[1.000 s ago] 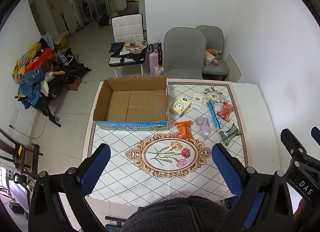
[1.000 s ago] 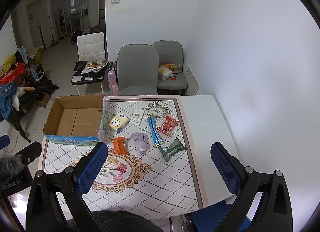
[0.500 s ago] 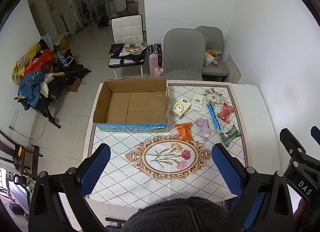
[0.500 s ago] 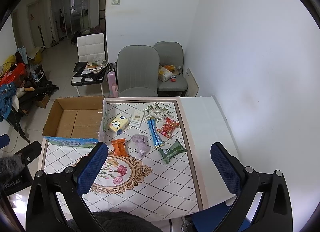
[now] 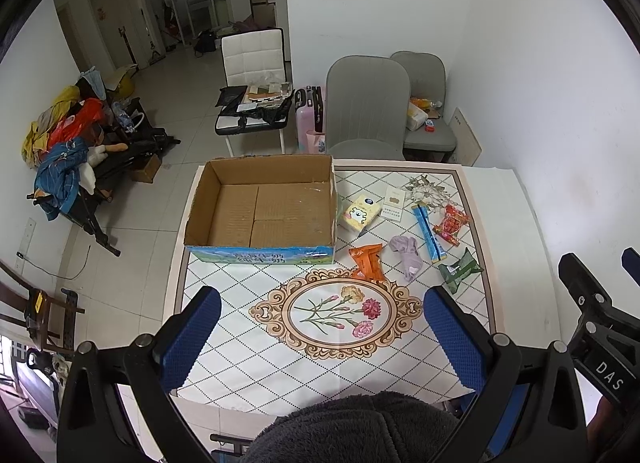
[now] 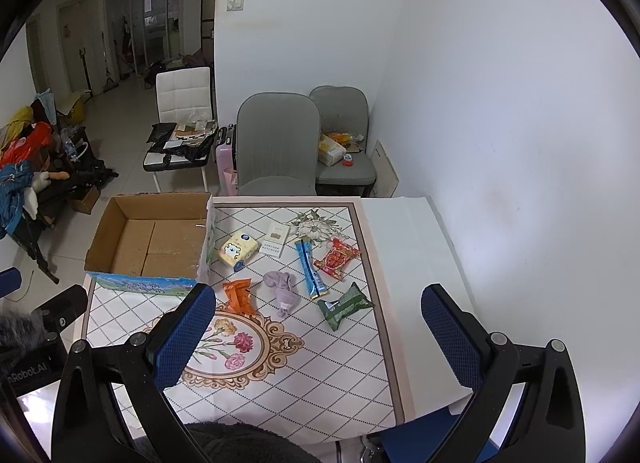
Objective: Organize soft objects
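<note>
I hold both tools high above the near edge of the table point(image 5: 500, 199), tilted down at it. My left gripper point(image 5: 320, 339) hangs over the flower medallion printed on the tablecloth, and my right gripper point(image 6: 320, 339) sits further toward the bare white end of the table, its left finger point(image 6: 184, 335) overlapping the medallion's edge in the right wrist view.

The table stands in a white-walled corner. Two grey chairs point(image 5: 368, 103) are pushed up on the far side, a white chair point(image 5: 254, 55) piled with papers stands further back, and a heap of clothes point(image 5: 60, 151) lies across the tiled floor to the left.

An open cardboard box point(image 5: 264, 207) rests on the left part of the table. To its right the soft things lie loosely grouped: a yellow tissue pack point(image 5: 360, 213) just beside the box wall, an orange packet point(image 5: 366, 261), a lilac sock point(image 5: 406, 255), a blue stick pack point(image 5: 428, 233), a red snack bag point(image 5: 450, 223) and a green packet point(image 5: 458, 269).

Both tools have their blue pads spread wide apart, gripping and touching nothing.
</note>
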Demonstrator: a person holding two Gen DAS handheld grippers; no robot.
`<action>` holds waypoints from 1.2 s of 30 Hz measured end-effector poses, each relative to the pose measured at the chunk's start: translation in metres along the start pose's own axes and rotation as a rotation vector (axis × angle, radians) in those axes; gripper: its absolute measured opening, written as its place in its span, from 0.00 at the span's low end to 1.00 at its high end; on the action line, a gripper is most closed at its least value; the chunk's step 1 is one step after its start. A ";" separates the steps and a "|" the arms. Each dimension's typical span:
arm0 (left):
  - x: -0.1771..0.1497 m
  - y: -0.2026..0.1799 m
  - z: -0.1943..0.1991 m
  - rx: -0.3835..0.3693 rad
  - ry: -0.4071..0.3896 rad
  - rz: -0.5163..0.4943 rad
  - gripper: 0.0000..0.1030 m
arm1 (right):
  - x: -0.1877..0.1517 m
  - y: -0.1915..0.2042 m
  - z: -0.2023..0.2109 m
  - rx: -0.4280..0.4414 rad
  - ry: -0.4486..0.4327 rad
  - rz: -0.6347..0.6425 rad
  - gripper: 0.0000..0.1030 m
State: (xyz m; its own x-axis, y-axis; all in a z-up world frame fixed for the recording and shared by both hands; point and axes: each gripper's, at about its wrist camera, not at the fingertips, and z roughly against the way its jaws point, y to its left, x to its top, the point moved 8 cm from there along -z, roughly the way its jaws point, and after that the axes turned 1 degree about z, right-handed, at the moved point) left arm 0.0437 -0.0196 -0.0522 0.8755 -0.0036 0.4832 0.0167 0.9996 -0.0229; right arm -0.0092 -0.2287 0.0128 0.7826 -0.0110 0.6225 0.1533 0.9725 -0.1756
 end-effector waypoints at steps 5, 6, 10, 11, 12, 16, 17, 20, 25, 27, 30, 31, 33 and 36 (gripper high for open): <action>0.000 0.001 0.000 0.000 -0.006 0.002 1.00 | 0.001 -0.001 0.000 -0.002 -0.007 -0.004 1.00; 0.000 0.002 0.001 -0.001 -0.008 0.002 1.00 | 0.001 -0.001 0.000 -0.002 -0.008 -0.006 1.00; 0.000 0.003 0.003 -0.003 -0.010 0.001 1.00 | 0.000 -0.001 0.000 -0.003 -0.011 -0.005 1.00; 0.001 0.003 0.002 -0.004 -0.011 0.001 1.00 | 0.000 -0.001 0.000 -0.001 -0.011 -0.007 1.00; 0.001 0.003 0.002 -0.003 -0.012 0.001 1.00 | 0.000 -0.001 0.000 -0.003 -0.013 -0.008 1.00; 0.001 0.004 0.003 -0.002 -0.015 -0.002 1.00 | -0.001 -0.002 0.000 -0.001 -0.014 -0.019 1.00; 0.001 0.004 0.004 -0.003 -0.015 -0.002 1.00 | -0.001 -0.002 0.000 -0.003 -0.014 -0.021 1.00; 0.002 0.004 0.003 -0.004 -0.014 -0.005 1.00 | -0.002 -0.003 0.000 -0.003 -0.016 -0.022 1.00; 0.001 0.003 0.002 -0.012 -0.011 -0.005 1.00 | -0.003 -0.006 -0.001 -0.006 -0.015 -0.035 1.00; 0.004 -0.001 -0.004 -0.021 -0.005 -0.006 1.00 | -0.005 -0.011 -0.011 0.001 0.003 -0.058 1.00; 0.011 -0.009 -0.026 -0.041 0.018 -0.007 1.00 | -0.008 -0.023 -0.036 0.017 0.049 -0.101 1.00; 0.014 -0.013 -0.038 -0.050 0.033 -0.008 1.00 | -0.010 -0.029 -0.050 0.027 0.072 -0.120 1.00; 0.018 -0.020 -0.065 -0.069 0.077 -0.009 1.00 | -0.016 -0.043 -0.083 0.043 0.129 -0.156 1.00; 0.017 -0.035 -0.122 -0.087 0.171 -0.022 1.00 | -0.032 -0.072 -0.151 0.065 0.240 -0.224 1.00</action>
State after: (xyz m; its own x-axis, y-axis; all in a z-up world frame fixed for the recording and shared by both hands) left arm 0.1172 -0.0579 -0.1494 0.9436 -0.0370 0.3289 0.0714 0.9931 -0.0929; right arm 0.0460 -0.3337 -0.1093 0.8548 -0.2736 0.4410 0.3050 0.9524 -0.0003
